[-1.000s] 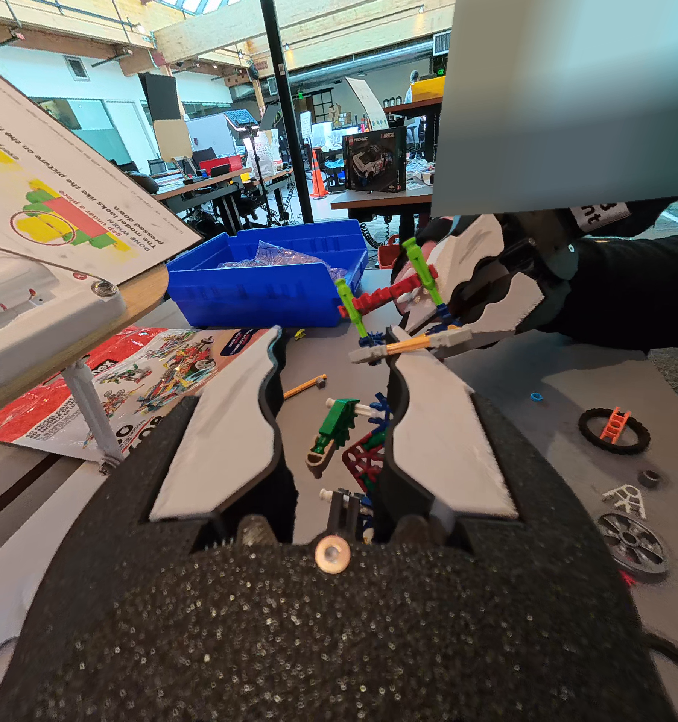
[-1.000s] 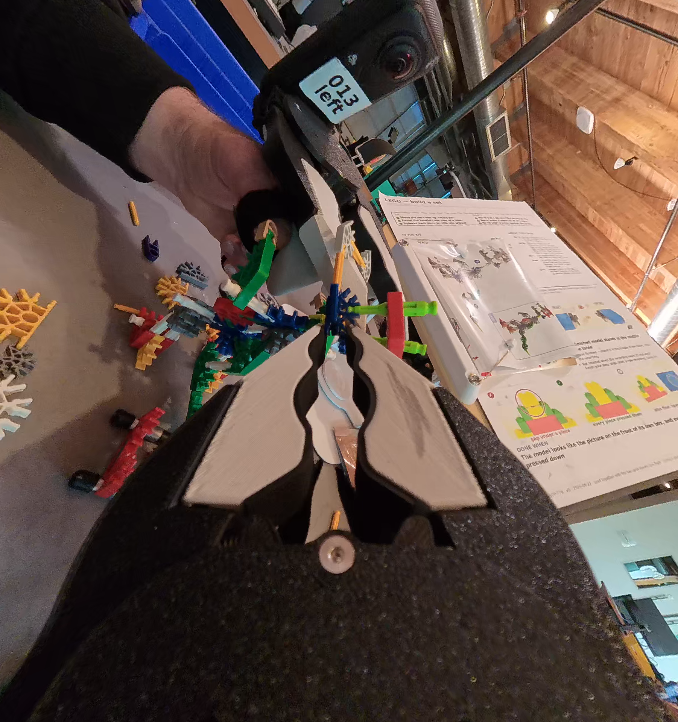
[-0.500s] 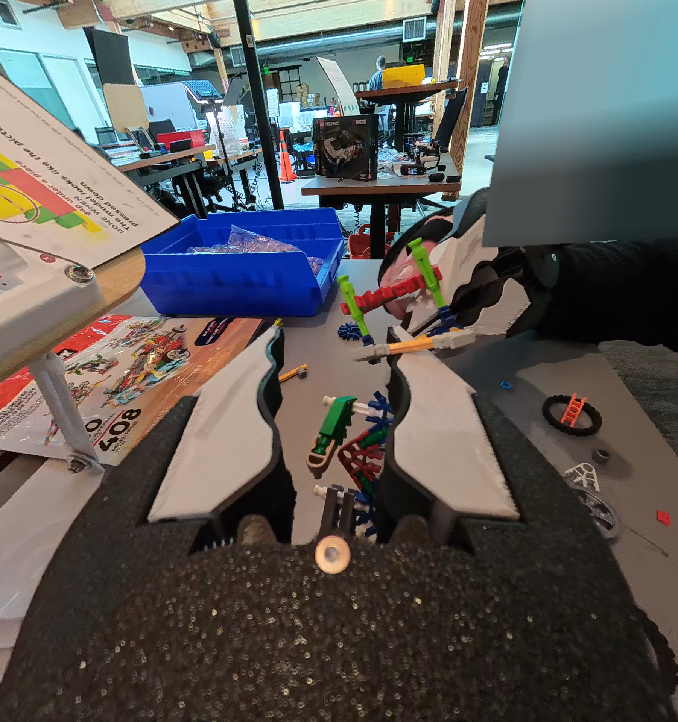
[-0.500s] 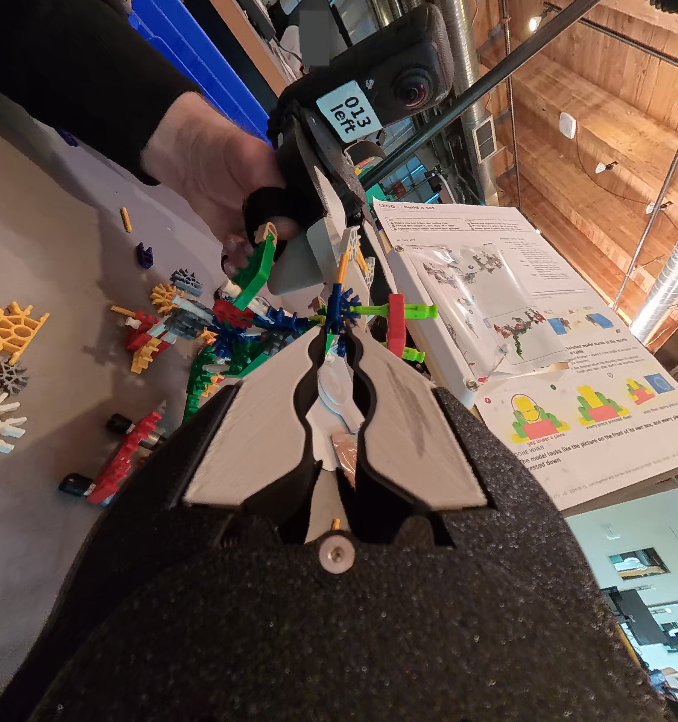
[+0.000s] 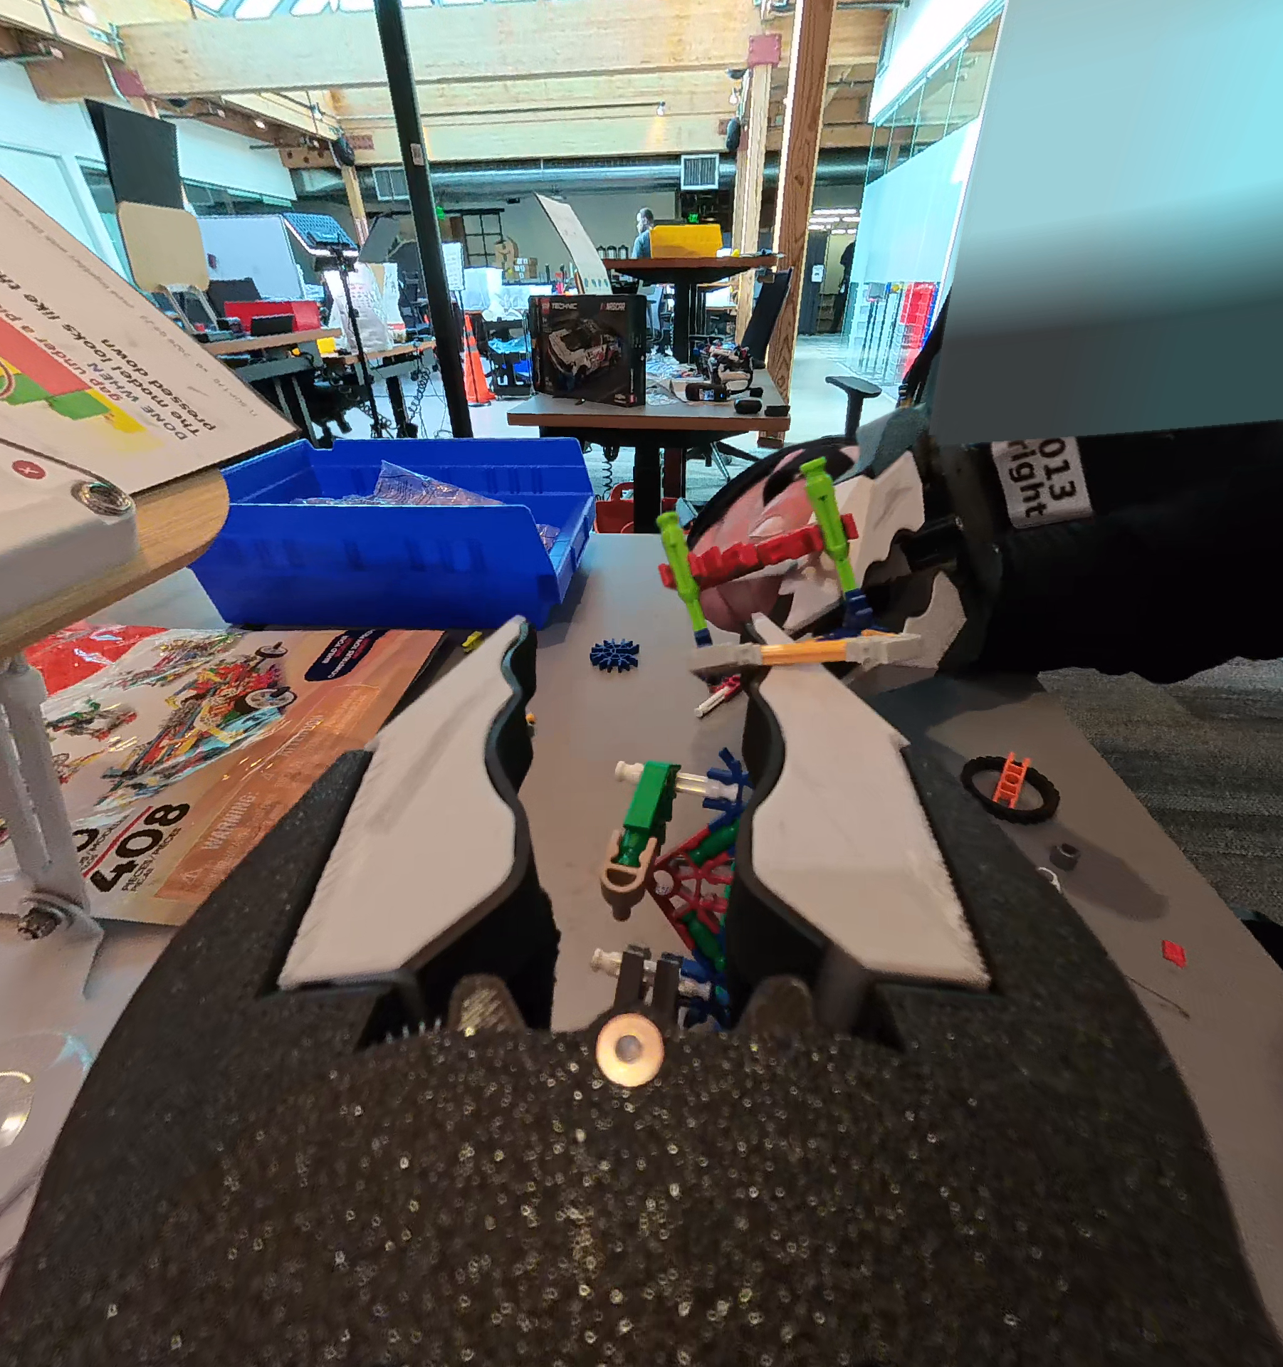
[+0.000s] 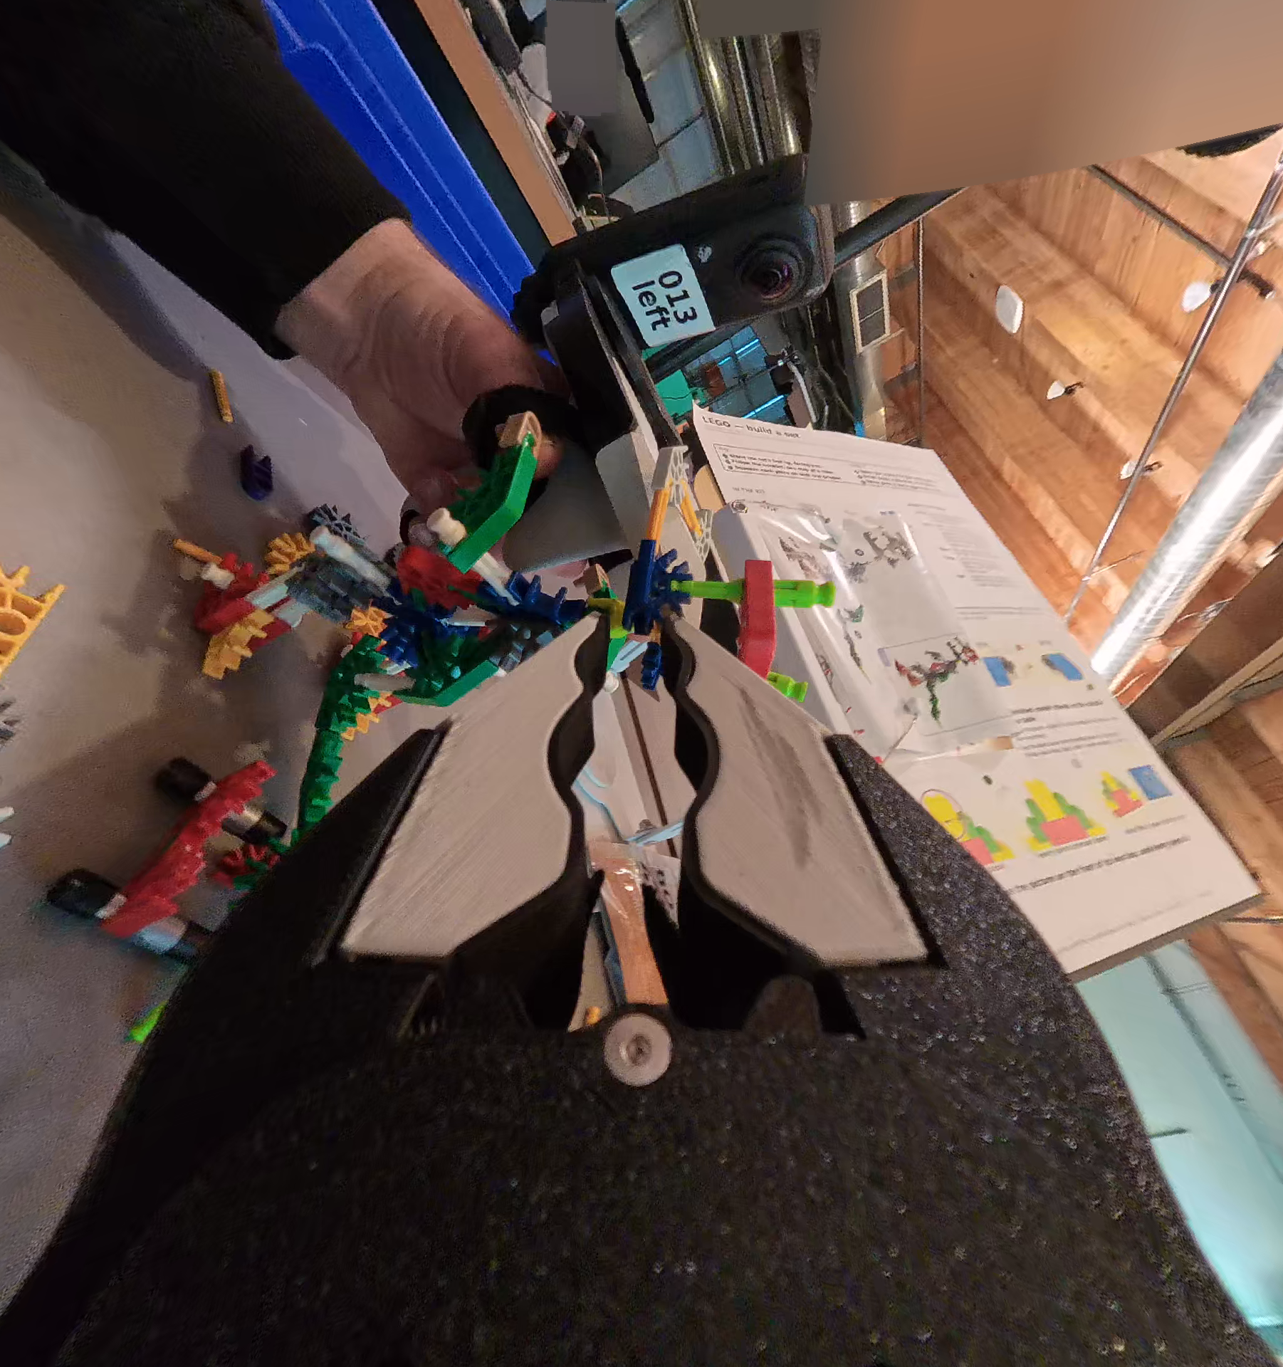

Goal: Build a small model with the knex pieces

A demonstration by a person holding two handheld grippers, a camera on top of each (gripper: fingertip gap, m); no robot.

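**Desk:** Where do your grippers stand?

**Me:** My left gripper (image 5: 635, 643) sits low over the grey table (image 5: 587, 740), jaws wide apart, clamped on nothing; the rod-and-connector model (image 5: 686, 865) lies between them, close against the finger at 3 o'clock. My right gripper (image 6: 631, 640) is closed on a small frame (image 6: 757, 614) of 1 blue connector, 2 lime rods and 1 red bar; from the left view it hangs at 1 o'clock.

**Desk:** How does that frame handle?

**Me:** Light and stiff, I judge; still, the snap joints could pop under a twist; the blue hub looks the firm place to grip, not the thin rods.

**Desk:** Room to move?

**Me:** The blue bin (image 5: 402, 547) stands at 11 o'clock; the sloped instruction board (image 5: 69, 355) overhangs at 10 o'clock; a tyre (image 5: 1008, 788) lies at 3 o'clock; toward 12 o'clock there is bare table, save 1 loose blue connector (image 5: 615, 655).
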